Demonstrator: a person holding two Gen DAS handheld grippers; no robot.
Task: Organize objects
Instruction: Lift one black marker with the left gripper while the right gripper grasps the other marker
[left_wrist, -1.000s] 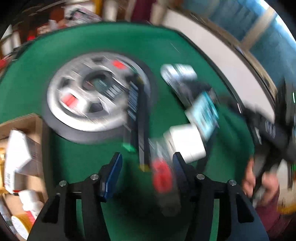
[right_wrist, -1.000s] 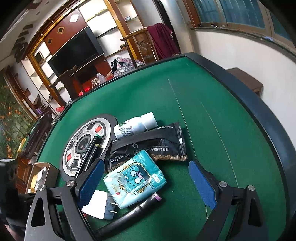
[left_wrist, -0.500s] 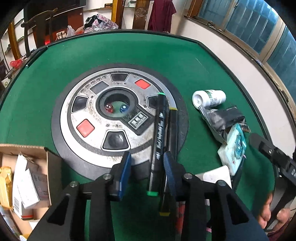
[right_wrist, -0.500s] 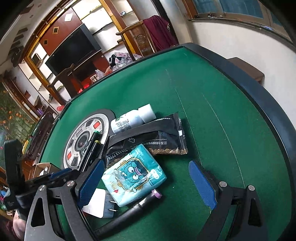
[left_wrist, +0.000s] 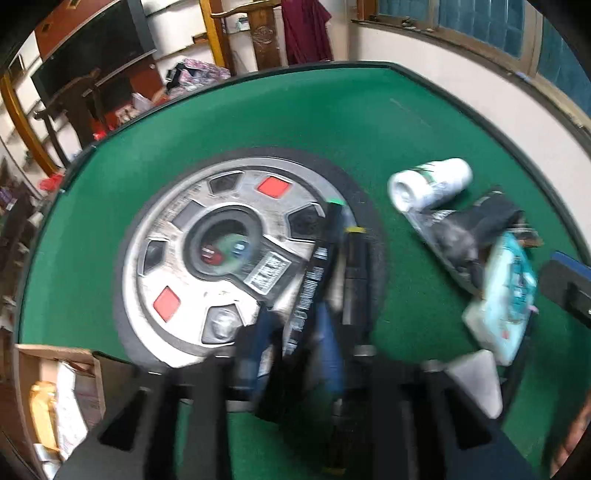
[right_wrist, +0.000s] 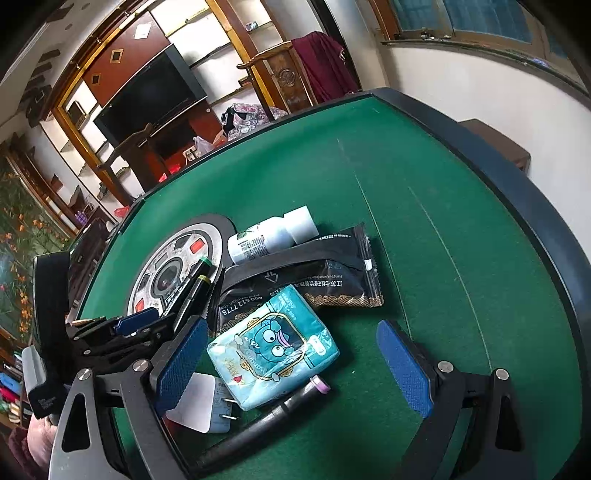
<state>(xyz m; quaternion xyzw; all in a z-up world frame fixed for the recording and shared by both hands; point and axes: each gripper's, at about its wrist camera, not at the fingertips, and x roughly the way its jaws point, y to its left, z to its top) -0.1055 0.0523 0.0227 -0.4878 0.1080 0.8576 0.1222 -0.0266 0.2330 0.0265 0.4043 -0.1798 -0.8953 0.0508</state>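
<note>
Two markers lay side by side across the edge of the round silver panel in the middle of the green table: one green-capped, one yellow-capped. Left gripper had its jaws clamped on the green-capped marker near its lower end, blue pads on both sides of the barrel. Left view was blurred, so contact quality was hard to judge, but the right view also showed the pads pinched in at the pens. Right gripper hung wide open over the teal tissue pack, holding nothing.

Other clutter: white bottle on its side, black sachet under the tissue pack, white plug adapter and a dark tube at the near edge. Open cardboard box with packets sat at the left of the table, likely the drop point.

Step in hand: pick of the green-capped marker, grip just made. Next move, by my read: lift straight up clear of the yellow-capped one without dragging it, then carry left to the box. Risk: off-centre grip could let the barrel swing.
</note>
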